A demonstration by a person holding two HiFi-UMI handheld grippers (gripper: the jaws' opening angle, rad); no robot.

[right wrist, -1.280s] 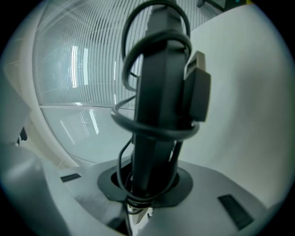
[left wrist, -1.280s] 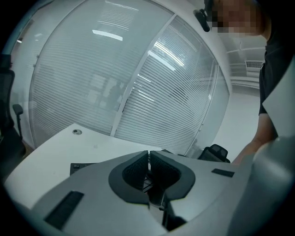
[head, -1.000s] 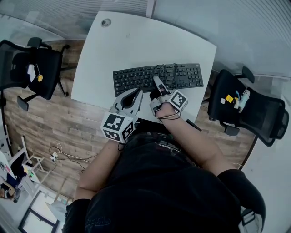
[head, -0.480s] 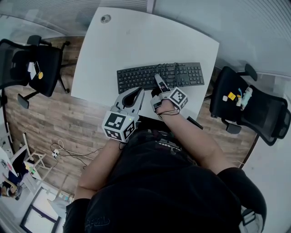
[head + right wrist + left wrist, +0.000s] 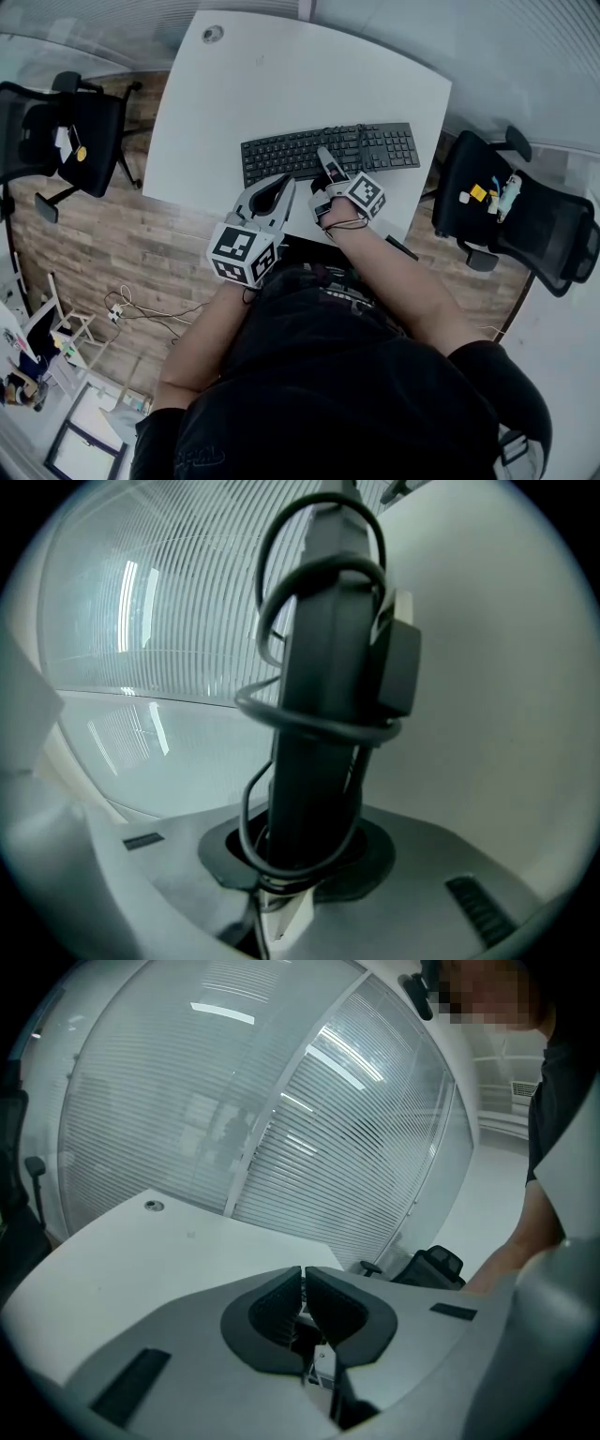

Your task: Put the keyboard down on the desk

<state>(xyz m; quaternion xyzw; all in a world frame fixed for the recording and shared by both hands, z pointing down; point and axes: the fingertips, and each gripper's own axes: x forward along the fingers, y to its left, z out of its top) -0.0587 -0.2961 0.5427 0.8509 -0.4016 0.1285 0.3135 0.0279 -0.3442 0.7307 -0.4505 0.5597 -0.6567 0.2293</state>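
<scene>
A black keyboard (image 5: pixel 281 155) stretches lengthwise above the near half of the white desk (image 5: pixel 281 75). My right gripper (image 5: pixel 325 161) is shut on the middle of its near edge. The right gripper view shows the keyboard (image 5: pixel 323 667) edge-on between the jaws (image 5: pixel 305 850), with its black cable (image 5: pixel 272 583) looped around it. Whether it rests on the desk I cannot tell. My left gripper (image 5: pixel 281 185) sits just left of the right one, at the keyboard's near edge, shut with nothing in it (image 5: pixel 304 1283).
A black office chair (image 5: pixel 66 131) stands left of the desk and another (image 5: pixel 516 220) to its right. A round cable grommet (image 5: pixel 213 34) sits at the desk's far left corner. A glass wall with blinds (image 5: pixel 281 1119) runs behind the desk.
The keyboard and my right gripper have shifted slightly farther over the desk and a little to the right. My left gripper has stayed beside them, still shut.
</scene>
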